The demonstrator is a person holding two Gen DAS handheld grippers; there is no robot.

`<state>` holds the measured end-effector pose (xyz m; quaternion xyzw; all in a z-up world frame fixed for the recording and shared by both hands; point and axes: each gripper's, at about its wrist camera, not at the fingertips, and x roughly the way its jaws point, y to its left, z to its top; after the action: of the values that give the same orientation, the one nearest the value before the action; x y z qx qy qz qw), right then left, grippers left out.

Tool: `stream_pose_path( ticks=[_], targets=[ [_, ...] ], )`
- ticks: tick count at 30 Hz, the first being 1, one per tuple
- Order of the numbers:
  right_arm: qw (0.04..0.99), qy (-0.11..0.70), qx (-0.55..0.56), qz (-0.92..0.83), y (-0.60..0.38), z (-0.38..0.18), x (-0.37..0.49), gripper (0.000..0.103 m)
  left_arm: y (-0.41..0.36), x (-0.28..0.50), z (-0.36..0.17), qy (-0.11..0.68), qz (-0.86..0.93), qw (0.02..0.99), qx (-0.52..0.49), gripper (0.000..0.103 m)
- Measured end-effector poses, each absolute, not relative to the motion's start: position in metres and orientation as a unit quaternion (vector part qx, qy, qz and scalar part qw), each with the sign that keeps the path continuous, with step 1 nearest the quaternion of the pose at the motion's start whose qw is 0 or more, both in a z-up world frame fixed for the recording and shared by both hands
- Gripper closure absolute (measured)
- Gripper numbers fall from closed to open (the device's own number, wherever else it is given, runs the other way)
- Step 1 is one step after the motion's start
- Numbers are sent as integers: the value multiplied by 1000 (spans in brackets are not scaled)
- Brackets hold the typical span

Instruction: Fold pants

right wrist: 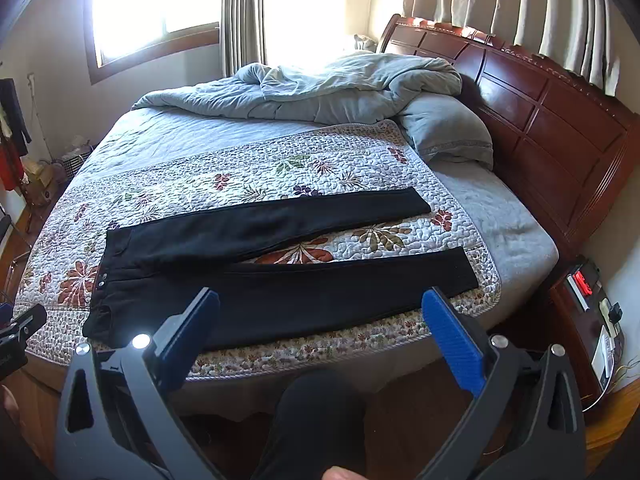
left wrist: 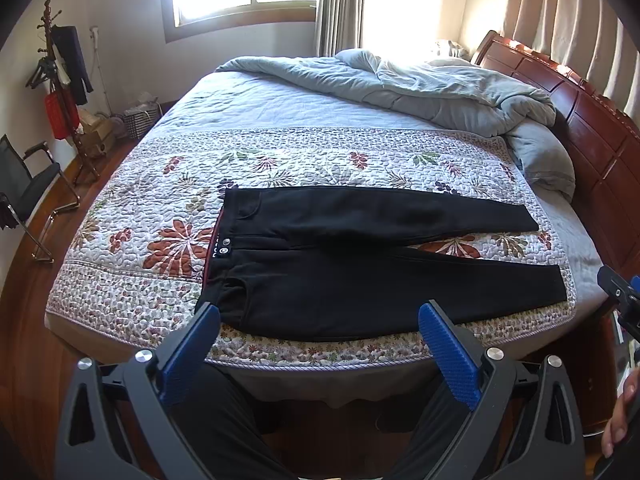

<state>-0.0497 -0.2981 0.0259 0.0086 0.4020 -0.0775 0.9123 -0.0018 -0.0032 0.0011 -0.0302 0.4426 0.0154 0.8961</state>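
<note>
The black, long-legged fabric pants (left wrist: pixel 360 264) are lying flat and unfolded on the white quilted bedspread with red and green flowers (left wrist: pixel 280 160), close to the bedspread's near edge, waistband toward its left end and the two legs splaying apart toward its right end. The left gripper (left wrist: pixel 320 344), a dark frame with blue ribbed pads, is hovering with its jaws standing wide and nothing between them, just off the bedspread's near edge by the waistband end. The right gripper (right wrist: pixel 320 336) is likewise gaping wide and empty, hanging off the same edge nearer the leg cuffs.

Nothing is gripped yet, so the risks all lie ahead. The cloth is looking soft and limp, so a pad coming down too deep is likely to be pinching the bedspread together with the pants and dragging both. Catching only the top layer at the waistband would be leaving the lower layer behind and bunching the fold. Because the legs are spreading apart, bringing one over the other unevenly would probably be leaving the cuffs misaligned. The near leg is lying so close to the bedspread's edge that a careless tug could be sliding it off toward the floor.
</note>
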Motion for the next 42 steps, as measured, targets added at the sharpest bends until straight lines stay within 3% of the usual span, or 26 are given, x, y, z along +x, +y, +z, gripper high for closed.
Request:
stream_pose_path(
  ticks=[42],
  targets=[
    [912, 404, 6, -77, -296, 29, -46, 2, -3, -2, 5, 439, 16, 898, -26, 4]
  ],
)
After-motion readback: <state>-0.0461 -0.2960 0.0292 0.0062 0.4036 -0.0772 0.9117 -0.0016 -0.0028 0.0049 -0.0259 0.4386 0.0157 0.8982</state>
